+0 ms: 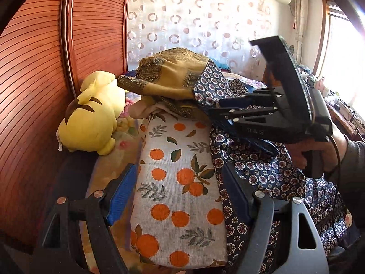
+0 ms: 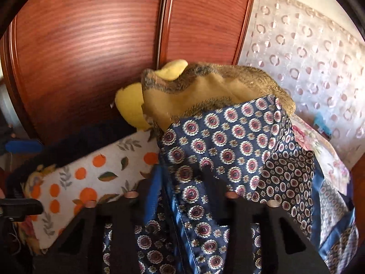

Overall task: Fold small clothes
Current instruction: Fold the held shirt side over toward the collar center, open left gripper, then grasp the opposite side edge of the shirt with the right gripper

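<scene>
Right gripper (image 2: 180,182) fingertips hidden under navy patterned cloth (image 2: 228,141).

A bedroom in a home: a yellow plush toy (image 1: 91,114) lies against a ribbed wooden wardrobe (image 1: 34,68), beside piled clothes (image 1: 173,77) on floral bedding (image 2: 319,146), with a patterned sheer curtain (image 1: 194,22) and a sunlit window (image 1: 342,52) behind.

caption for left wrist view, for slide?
Right gripper pinches the navy patterned cloth; left gripper open over orange-print fabric.
</scene>
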